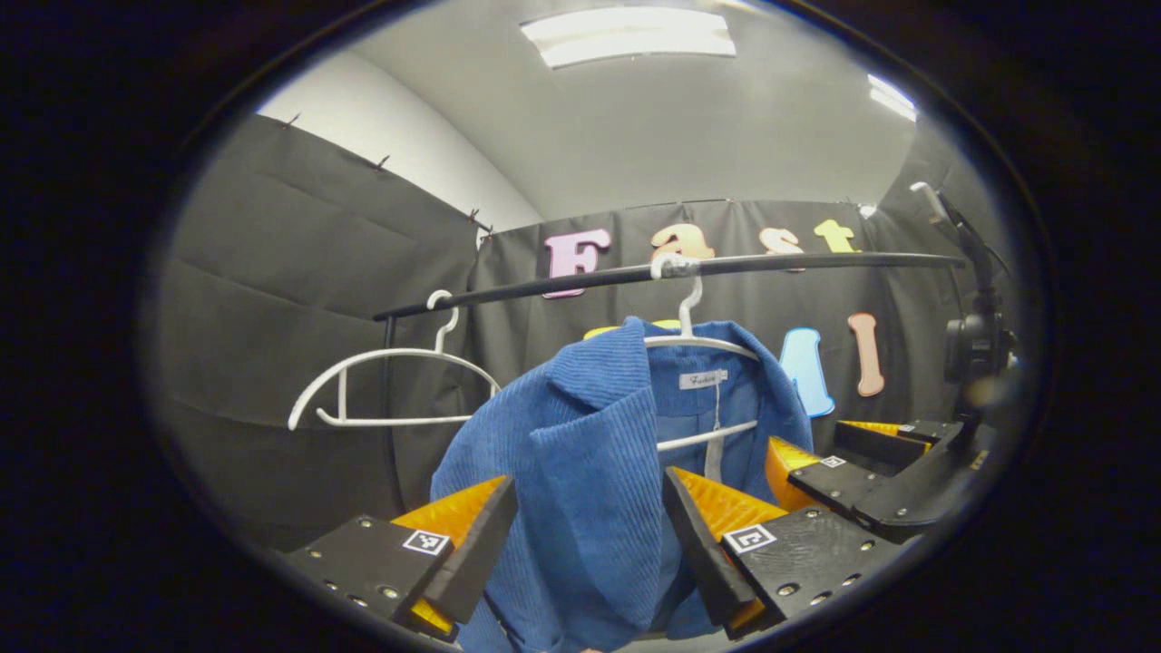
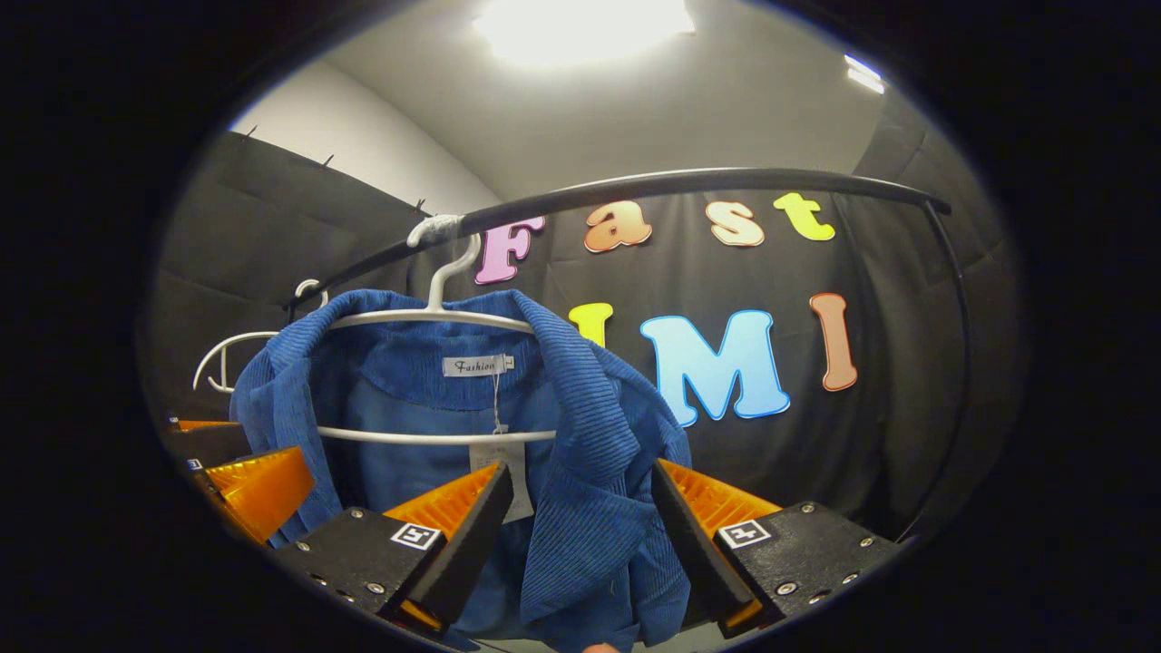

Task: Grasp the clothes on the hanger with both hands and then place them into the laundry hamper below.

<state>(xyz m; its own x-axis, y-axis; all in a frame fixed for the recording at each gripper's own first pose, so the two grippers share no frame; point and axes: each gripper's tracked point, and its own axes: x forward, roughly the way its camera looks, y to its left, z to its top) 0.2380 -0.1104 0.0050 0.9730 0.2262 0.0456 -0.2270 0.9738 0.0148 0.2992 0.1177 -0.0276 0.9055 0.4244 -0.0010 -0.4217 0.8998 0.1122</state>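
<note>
**Left gripper view: both grippers bracket a jacket on the rail**

Left gripper view shows the left gripper (image 1: pixel 590 535) with its fingers spread wide on either side of one front panel of the blue corduroy jacket (image 1: pixel 580 453), cloth lying in the gap but neither finger visibly pressing on it. The jacket hangs on a white hanger (image 1: pixel 694 337) hooked over the black rail (image 1: pixel 816 261), its long axis falling straight down between the fingers. An empty hanger (image 1: pixel 381 390) hangs further along the rail. The right gripper view has the right gripper (image 2: pixel 580 535) likewise wide open around the opposite lapel, level with the hanger's lower bar. Each gripper sits equally close to its own side of the garment. Both fingers need only close inward on the fabric, then lift it clear of the hanger's shoulders, judging by the task. The hamper would lie below.
</note>
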